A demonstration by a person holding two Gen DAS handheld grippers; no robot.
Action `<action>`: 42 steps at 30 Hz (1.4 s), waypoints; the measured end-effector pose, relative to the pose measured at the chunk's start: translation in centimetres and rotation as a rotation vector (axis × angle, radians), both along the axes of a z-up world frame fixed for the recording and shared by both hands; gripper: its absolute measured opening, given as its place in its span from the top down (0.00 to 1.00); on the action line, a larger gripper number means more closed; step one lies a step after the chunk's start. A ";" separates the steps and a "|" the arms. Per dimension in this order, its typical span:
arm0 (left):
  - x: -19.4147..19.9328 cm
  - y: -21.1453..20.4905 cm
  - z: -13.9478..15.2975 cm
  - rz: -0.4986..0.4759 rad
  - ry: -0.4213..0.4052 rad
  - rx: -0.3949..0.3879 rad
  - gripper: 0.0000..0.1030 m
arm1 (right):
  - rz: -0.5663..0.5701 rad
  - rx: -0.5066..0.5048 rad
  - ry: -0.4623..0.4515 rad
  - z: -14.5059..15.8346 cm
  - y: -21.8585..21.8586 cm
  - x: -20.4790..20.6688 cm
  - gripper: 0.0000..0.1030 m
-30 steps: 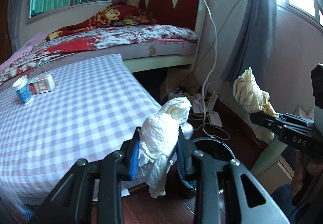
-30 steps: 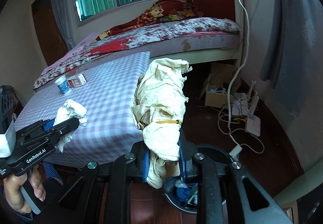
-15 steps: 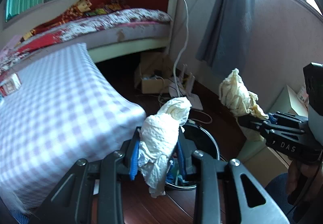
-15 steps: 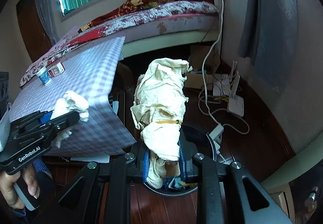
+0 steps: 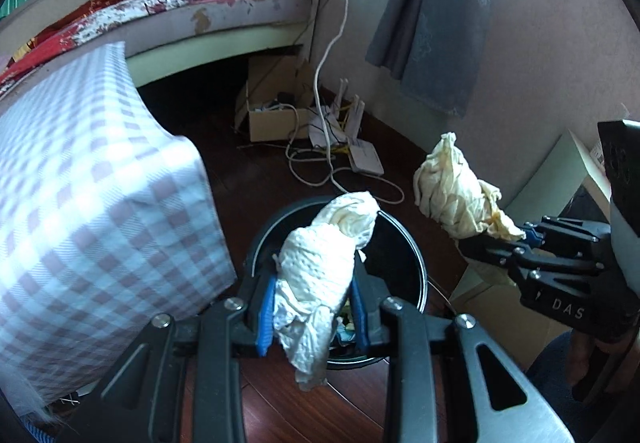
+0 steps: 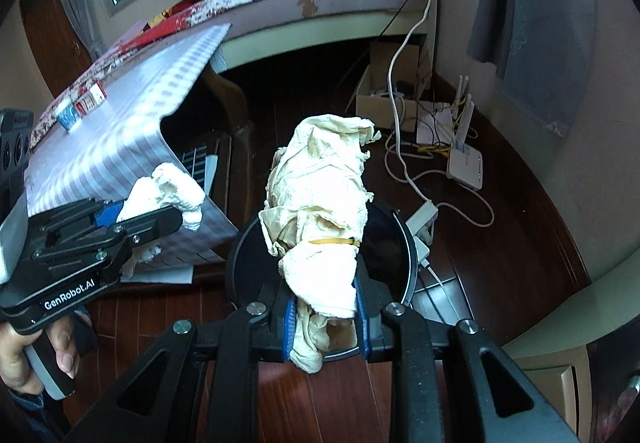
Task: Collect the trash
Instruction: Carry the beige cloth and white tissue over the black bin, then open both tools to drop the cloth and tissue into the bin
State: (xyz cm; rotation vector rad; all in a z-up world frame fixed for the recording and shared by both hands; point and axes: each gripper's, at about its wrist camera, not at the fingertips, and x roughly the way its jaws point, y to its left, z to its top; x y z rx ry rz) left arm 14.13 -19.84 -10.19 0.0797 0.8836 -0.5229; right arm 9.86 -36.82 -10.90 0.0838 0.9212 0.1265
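The left gripper (image 5: pixel 314 317) pinches a white tissue wad (image 5: pixel 320 267) above the black bin (image 5: pixel 412 255), hiding most of the bin's contents. The right gripper (image 6: pixel 325 327) clamps a yellowish paper bundle (image 6: pixel 320 211) over the same bin (image 6: pixel 390 243).

Dark wooden floor (image 6: pixel 500 243), with a round black trash bin (image 6: pixel 396 243) standing on it. Just left of the bin, a table under a checked cloth (image 5: pixel 100 203); on its far end, a small blue cup (image 6: pixel 66 119) beside a red-and-white carton (image 6: pixel 91 101). Beyond the bin, on the floor: an open cardboard box (image 5: pixel 272 119), a white router (image 6: pixel 466 163), tangled white cables (image 5: pixel 320 163).
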 end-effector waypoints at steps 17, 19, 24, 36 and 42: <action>3.2 -1.8 -4.8 -0.026 0.098 -0.048 0.50 | 0.106 -0.077 0.075 -5.5 -0.1 4.0 0.54; 3.3 -1.5 -5.2 0.026 0.086 -0.032 0.08 | 0.081 -0.127 0.093 -6.7 -0.5 4.4 0.18; 3.1 -0.4 -6.3 0.094 0.093 0.004 0.02 | 0.008 -0.137 0.129 -7.7 -2.3 4.5 0.01; 2.6 1.0 -6.3 0.154 0.066 0.058 0.01 | 0.003 -0.155 0.096 -7.1 -1.7 4.2 0.01; 2.2 1.4 -5.9 0.162 0.050 0.074 0.01 | 0.000 -0.152 0.082 -6.4 -1.4 4.1 0.01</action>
